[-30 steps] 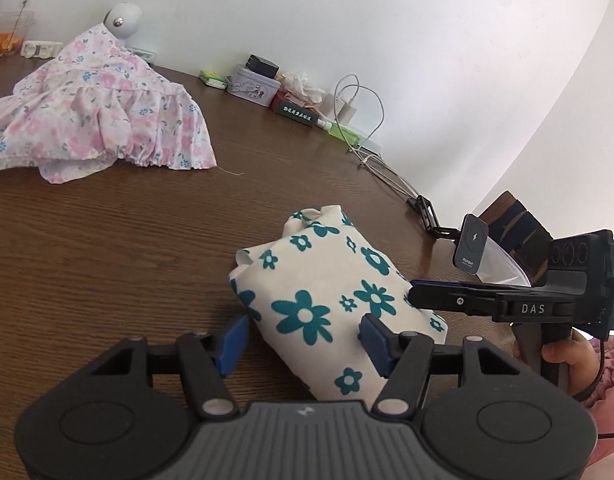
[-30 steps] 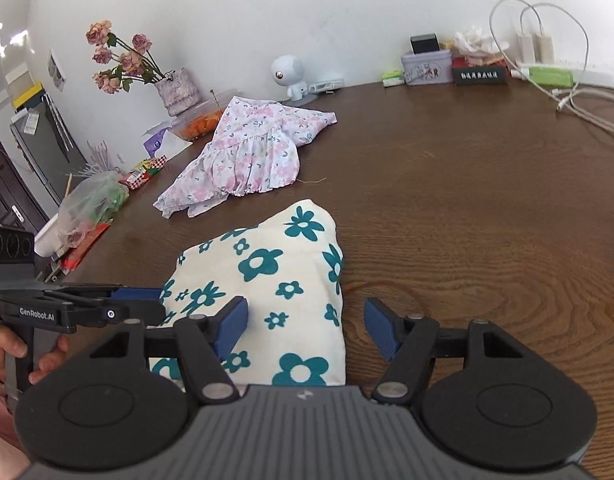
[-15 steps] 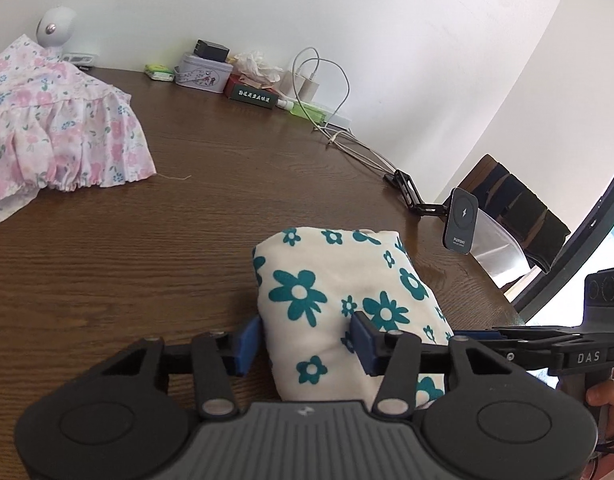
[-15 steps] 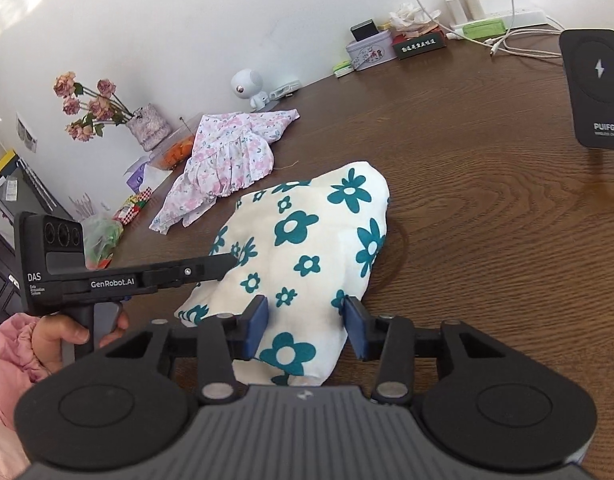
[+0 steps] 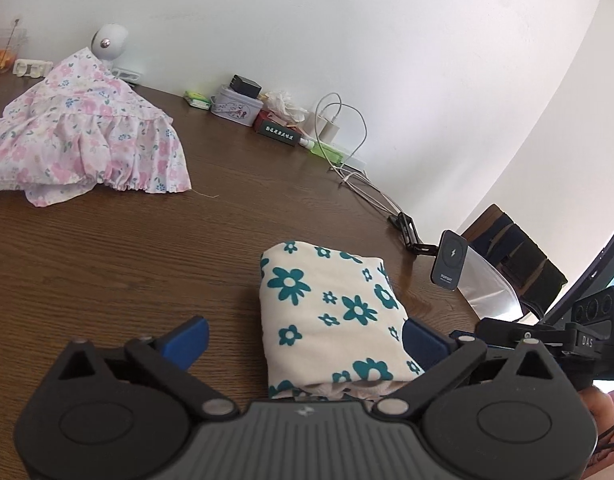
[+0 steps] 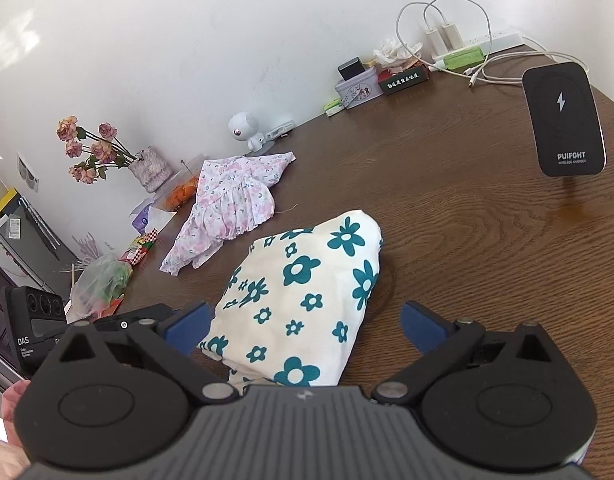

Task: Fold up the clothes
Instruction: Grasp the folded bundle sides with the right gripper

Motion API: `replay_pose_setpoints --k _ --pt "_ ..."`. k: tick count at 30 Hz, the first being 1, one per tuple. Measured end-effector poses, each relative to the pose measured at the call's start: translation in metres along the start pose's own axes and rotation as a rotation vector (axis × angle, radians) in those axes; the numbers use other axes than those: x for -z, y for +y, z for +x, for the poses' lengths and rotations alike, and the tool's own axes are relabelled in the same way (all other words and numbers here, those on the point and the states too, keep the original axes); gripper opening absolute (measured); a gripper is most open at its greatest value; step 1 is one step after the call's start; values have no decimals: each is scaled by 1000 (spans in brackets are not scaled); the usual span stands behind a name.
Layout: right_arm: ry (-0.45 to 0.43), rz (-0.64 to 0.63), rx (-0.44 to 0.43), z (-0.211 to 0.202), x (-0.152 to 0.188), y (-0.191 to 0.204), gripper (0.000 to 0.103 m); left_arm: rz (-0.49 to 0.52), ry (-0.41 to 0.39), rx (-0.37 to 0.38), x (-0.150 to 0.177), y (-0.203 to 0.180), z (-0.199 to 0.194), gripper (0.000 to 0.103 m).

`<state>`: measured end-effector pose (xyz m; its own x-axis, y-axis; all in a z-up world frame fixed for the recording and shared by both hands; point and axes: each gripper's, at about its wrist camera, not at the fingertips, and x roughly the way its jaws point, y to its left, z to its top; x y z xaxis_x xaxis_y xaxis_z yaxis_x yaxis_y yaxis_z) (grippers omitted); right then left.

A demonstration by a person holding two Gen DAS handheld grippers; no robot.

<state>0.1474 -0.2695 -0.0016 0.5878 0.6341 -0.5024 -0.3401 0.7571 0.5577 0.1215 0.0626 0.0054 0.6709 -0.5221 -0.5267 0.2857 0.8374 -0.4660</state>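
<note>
Half a second ago both grippers were pinching the near end of the cream cloth with teal flowers [image 5: 331, 312]; now the jaws of each stand spread wide with the fabric lying free between them. In the left wrist view the left gripper [image 5: 303, 338] has its blue fingers well apart, one over bare wood and the other just beside the bundle's right edge, though whether that one touches the cloth I cannot tell. The right gripper [image 6: 303, 320] is likewise parted, with the bundle filling only the left part of the gap and open table [image 6: 467, 240] between it and the right finger. The cloth sits as a compact folded bundle flat on the wood near the table's front edge, just ahead of both tools, its layered raw edge facing the left camera (the fold looks tidy, with no loose corner showing). I judge this release to mark the end of work on this piece. The pink floral dress [image 5: 83, 144] lies rumpled and unfolded well apart, toward the wall, beside a small white round gadget [image 6: 245, 128], so it is probably next, and reaching it means lifting both tools away without dragging the finished bundle.
</note>
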Motion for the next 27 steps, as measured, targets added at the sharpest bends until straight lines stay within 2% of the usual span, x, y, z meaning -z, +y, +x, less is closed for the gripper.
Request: replay_pose_setpoints --k 4,7,12,14,19,21,23,24,26,27 --pt "17 2 8 8 -1 0 103 25 26 -1 -8 -3 11 103" --pt "47 12 21 21 -6 -4 103 15 92 -17 -20 6 34 102" --pt "136 56 11 50 -16 -17 103 39 218 -15 -33 11 70 93" --pt "154 78 6 58 -19 -22 103 48 244 -15 -35 11 78 89" --pt "152 77 -23 70 -21 -23 101 31 272 42 -36 17 88 82" --pt "159 92 -64 75 -22 -25 96 24 275 71 -37 20 91 81" --pt "171 115 -94 78 -23 -29 82 22 279 93 -37 21 93 77" --pt "174 123 -95 78 -25 -31 80 14 282 105 -37 22 94 74" --pt "182 145 -101 79 -27 -37 62 -2 290 128 -37 25 96 67" --pt "185 166 -107 79 -28 -42 61 -5 288 134 -37 26 96 66"
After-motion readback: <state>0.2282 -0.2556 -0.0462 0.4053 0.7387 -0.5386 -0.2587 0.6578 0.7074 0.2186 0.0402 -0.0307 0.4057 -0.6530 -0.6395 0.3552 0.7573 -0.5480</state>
